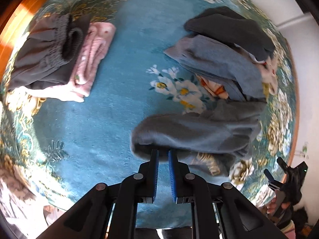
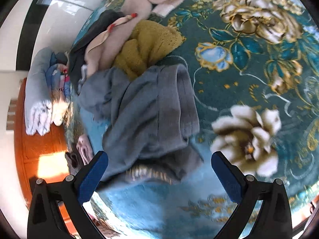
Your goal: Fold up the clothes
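Note:
A grey-blue garment [image 1: 195, 133] trails from a heap of unfolded clothes [image 1: 225, 59] on the blue floral carpet. My left gripper [image 1: 163, 153] is shut on the garment's near edge and holds it above the carpet. In the right wrist view the same grey-blue garment [image 2: 147, 107] hangs in front of my right gripper [image 2: 159, 159], which is wide open and holds nothing. Behind it lie a mustard knit [image 2: 147, 45] and a pink garment [image 2: 143, 2].
A folded stack, dark grey shorts [image 1: 45, 55] on pink cloth [image 1: 89, 59], lies at the left. The right gripper [image 1: 285, 181] shows at the left view's lower right. Folded pale bedding [image 2: 39, 93] sits on an orange wooden floor [image 2: 39, 153] beside a white wall.

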Action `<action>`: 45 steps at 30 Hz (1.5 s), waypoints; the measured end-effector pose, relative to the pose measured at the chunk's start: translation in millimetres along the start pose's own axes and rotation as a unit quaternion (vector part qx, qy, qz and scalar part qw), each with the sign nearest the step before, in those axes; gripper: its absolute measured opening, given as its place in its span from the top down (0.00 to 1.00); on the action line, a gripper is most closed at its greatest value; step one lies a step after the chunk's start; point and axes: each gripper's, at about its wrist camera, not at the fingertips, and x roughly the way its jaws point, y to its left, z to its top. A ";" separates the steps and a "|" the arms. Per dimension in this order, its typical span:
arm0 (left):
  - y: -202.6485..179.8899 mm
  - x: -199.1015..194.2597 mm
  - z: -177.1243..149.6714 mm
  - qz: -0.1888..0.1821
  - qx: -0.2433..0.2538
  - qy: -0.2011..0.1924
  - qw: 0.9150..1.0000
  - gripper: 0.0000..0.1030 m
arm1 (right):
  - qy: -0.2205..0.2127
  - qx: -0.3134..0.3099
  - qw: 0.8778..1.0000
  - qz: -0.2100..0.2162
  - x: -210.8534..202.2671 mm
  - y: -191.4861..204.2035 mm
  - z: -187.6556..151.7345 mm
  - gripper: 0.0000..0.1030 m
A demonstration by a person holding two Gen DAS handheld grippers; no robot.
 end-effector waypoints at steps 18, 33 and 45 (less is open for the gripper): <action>-7.5 31.0 -22.8 0.065 -0.049 0.051 0.995 0.86 | 0.052 0.086 0.994 0.040 120.2 -46.2 107.6 0.17; 11.5 63.0 -25.8 0.060 -0.085 0.065 0.993 0.49 | -0.106 0.124 0.985 0.061 22.5 -36.2 117.4 0.94; -27.8 115.7 -31.2 -0.003 -0.022 0.110 0.994 0.43 | -0.216 0.117 0.968 -0.052 -96.6 -85.7 136.2 0.94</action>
